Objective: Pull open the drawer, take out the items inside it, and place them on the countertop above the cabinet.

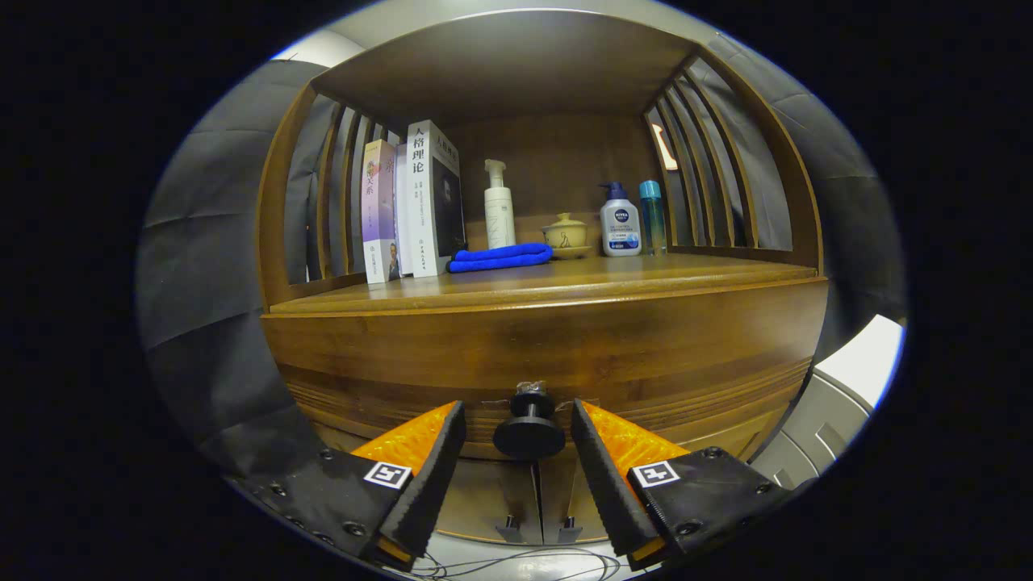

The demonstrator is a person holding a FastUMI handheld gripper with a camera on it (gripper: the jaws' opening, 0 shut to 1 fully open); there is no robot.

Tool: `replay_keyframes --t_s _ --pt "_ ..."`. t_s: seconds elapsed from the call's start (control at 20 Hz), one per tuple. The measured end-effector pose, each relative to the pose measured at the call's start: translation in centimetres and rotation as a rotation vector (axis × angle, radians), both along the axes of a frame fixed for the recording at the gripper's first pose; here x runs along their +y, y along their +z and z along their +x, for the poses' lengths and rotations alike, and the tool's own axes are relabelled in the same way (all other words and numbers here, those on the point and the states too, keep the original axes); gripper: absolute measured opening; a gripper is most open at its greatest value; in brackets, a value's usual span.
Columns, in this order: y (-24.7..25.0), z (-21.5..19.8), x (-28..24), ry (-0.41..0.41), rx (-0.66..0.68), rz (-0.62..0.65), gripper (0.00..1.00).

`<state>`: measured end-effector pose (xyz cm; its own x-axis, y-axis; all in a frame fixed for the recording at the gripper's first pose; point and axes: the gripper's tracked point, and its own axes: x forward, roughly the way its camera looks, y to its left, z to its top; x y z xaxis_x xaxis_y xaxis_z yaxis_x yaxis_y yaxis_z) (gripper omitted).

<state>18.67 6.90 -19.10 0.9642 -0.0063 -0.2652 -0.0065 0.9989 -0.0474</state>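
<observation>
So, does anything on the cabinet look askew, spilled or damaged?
Nothing stands out. The books, blue cloth and bottles sit tidily on the countertop. The drawer is closed; the hand-held gripper is open around its knob.

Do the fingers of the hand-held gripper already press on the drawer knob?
No, the hand-held gripper is open: the black drawer knob sits between its fingers with a gap on each side.
</observation>
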Motion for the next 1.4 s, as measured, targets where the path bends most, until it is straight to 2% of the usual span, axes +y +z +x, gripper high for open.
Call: replay_keyframes --t_s 0.05,0.1,0.15,0.45,1.4 --pt "0.1 -0.1 -0.8 -0.036 -0.004 -0.012 0.83" --pt "-0.6 1.4 -0.9 -0.029 -0.006 0.018 0.66" --pt "-0.3 0.4 -0.8 -0.031 -0.009 0.036 0.48" --pt "-0.3 -0.6 -0.7 -0.025 -0.016 0.035 0.27" --pt "0.0 -9.6 -0.3 0.015 -0.030 0.027 0.27"
